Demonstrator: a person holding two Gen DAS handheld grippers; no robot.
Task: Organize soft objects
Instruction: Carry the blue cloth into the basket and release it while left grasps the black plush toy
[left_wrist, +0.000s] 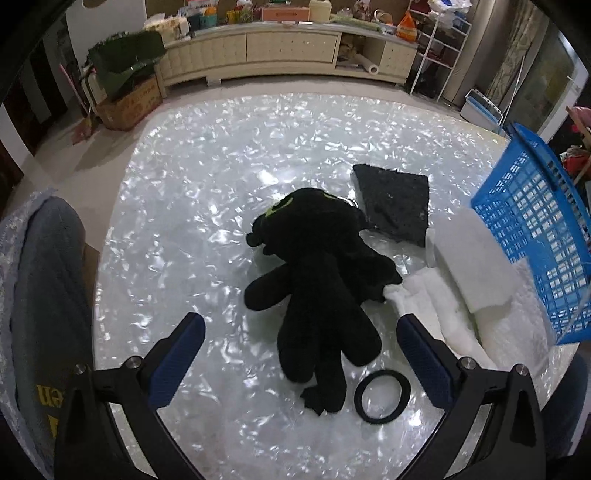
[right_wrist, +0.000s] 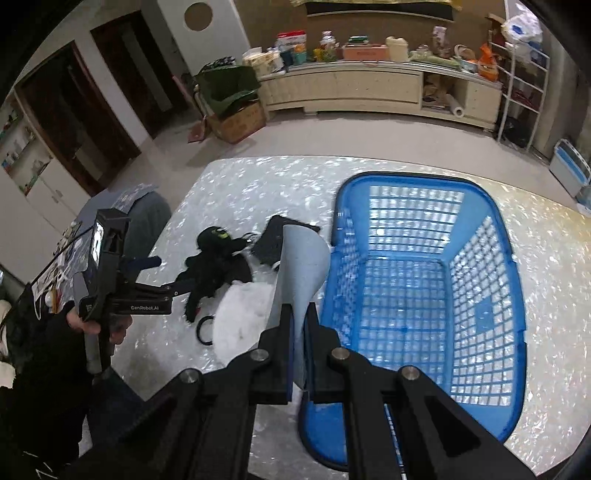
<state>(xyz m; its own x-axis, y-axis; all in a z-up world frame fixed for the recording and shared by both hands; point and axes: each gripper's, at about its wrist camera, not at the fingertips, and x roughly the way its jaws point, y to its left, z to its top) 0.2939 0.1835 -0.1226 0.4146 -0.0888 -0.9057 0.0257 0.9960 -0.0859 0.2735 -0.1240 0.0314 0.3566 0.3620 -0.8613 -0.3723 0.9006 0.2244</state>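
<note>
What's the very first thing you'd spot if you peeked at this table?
Probably the big blue basket on the shiny table's right side, with nothing in it yet. Next, the black plush toy sprawled mid-table in front of the open left gripper, a black ring beside it. The right gripper pinches a white foam sheet beside the basket.

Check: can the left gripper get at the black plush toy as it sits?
Probably yes. The left gripper is open, its fingers either side of the black plush toy lying on the table. Nothing lies on it; the black ring sits beside its tail.
</note>
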